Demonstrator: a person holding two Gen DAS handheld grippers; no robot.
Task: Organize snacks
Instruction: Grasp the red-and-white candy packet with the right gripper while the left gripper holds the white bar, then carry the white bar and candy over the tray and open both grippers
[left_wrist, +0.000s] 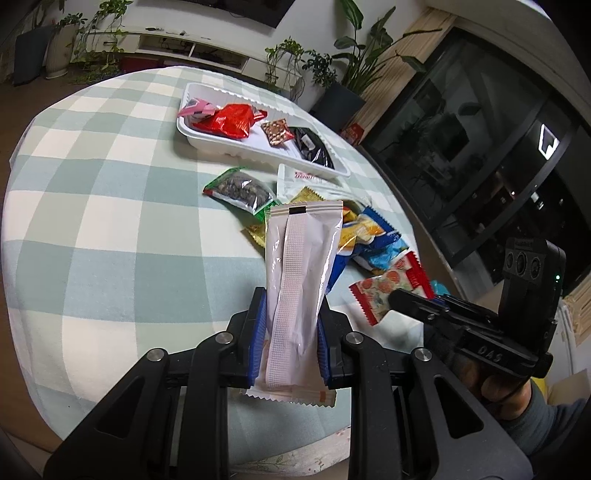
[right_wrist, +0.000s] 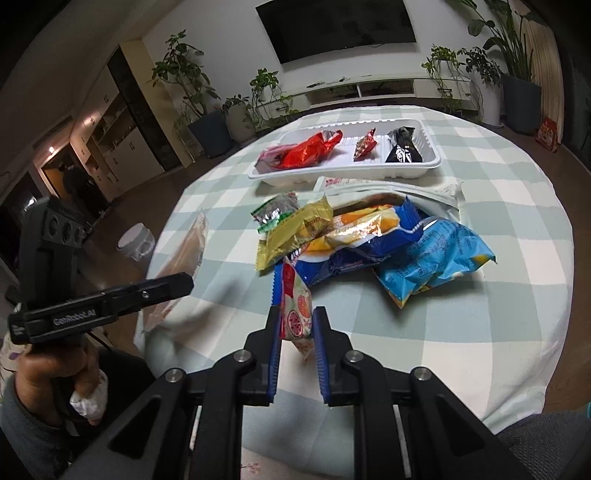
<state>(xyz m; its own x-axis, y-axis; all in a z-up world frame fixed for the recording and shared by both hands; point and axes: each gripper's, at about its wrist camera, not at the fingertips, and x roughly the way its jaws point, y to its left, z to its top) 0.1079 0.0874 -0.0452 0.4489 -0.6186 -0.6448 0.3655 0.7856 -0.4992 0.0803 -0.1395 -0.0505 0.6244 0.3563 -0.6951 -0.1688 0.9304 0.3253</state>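
My left gripper (left_wrist: 291, 314) is shut on a long pale pink snack packet (left_wrist: 299, 266), held upright above the table; it also shows in the right wrist view (right_wrist: 186, 254). My right gripper (right_wrist: 297, 317) is shut on a red-and-white snack packet (right_wrist: 297, 310), seen in the left wrist view (left_wrist: 391, 288) too. A white tray (right_wrist: 434, 162) at the far side holds a red packet (right_wrist: 306, 149), a small brown packet (right_wrist: 365, 144) and a black packet (right_wrist: 402, 147). A loose pile lies in front of it: green (right_wrist: 277, 210), yellow (right_wrist: 295, 232), orange (right_wrist: 354, 225) and blue (right_wrist: 432, 254) packets.
The round table has a green-and-white checked cloth (left_wrist: 110, 206). A white pouch (right_wrist: 436, 195) lies under the pile next to the tray. Potted plants (right_wrist: 207, 107), a low TV shelf and a white bin (right_wrist: 136, 242) stand beyond the table's edges.
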